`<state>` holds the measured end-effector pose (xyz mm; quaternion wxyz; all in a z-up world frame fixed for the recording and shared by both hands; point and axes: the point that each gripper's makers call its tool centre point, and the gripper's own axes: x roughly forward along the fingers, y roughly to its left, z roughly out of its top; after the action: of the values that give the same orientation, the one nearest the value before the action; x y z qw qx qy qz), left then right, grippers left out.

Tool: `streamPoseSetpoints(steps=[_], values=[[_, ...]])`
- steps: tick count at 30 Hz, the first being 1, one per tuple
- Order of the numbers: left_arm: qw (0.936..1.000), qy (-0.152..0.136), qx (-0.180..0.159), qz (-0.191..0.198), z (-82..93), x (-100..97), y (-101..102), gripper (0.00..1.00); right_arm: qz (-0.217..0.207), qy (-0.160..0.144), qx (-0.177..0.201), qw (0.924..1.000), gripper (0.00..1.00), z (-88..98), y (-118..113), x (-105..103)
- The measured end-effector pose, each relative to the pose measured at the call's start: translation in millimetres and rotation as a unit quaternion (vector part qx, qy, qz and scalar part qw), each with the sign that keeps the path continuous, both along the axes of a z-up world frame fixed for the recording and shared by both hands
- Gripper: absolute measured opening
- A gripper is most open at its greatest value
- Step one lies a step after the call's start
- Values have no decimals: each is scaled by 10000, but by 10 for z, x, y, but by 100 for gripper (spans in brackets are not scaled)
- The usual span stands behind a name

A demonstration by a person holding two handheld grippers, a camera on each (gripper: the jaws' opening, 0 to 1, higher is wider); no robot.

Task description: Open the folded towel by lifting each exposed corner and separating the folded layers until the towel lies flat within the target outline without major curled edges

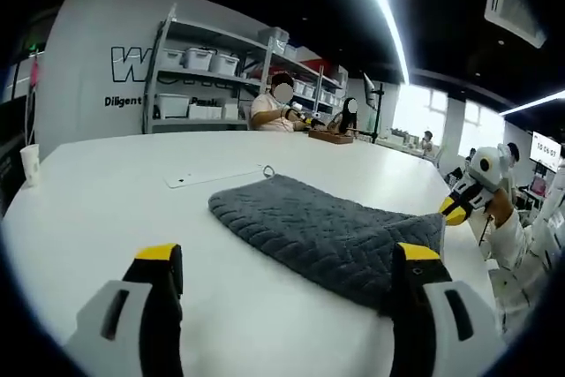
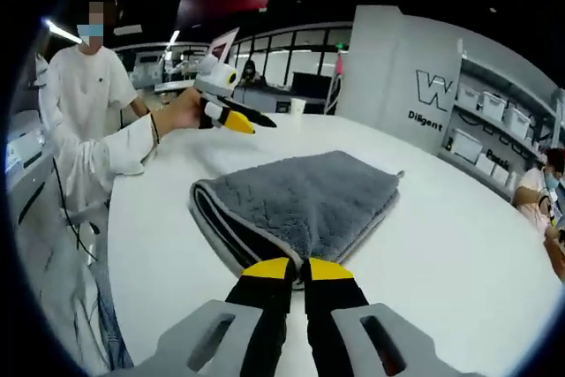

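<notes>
Folded grey towel (image 1: 331,231) mid white table (image 1: 106,209). Left gripper (image 1: 287,267) jaws wide, hovering near towel. Right gripper (image 2: 296,269) pinching towel's near corner (image 2: 296,253). Paper cup (image 1: 29,165) far left; white card (image 1: 216,176) beyond towel; shelving (image 1: 203,77) behind.

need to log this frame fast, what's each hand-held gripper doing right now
Left hand-held gripper: open, jaws wide apart, hovering over the grey towel, holding nothing.
Right hand-held gripper: shut at the towel's near edge; whether it pinches the fabric cannot be told.
</notes>
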<state>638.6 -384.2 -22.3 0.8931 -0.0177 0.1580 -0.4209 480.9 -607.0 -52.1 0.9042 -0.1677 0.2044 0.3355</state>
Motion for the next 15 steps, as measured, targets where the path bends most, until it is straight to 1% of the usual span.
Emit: streamPoseSetpoints(steps=[5,9,10,12,15], values=[[10000,-5,-6,-9,7,-5,-5,96,61,143,-195,9997,0,-151,26,-41],[10000,-2,0,-4,6,-1,1,96,21,372,-164,9992,0,-278,44,-66],[10000,-3,0,-5,6,-1,1,96,29,379,-195,9991,0,-313,62,-77],[10000,1,0,-3,4,-2,1,96,36,300,-180,9994,0,-305,77,-82],[10000,9,6,-13,-1,3,-4,96,34,301,-129,9995,0,-292,61,-75]])
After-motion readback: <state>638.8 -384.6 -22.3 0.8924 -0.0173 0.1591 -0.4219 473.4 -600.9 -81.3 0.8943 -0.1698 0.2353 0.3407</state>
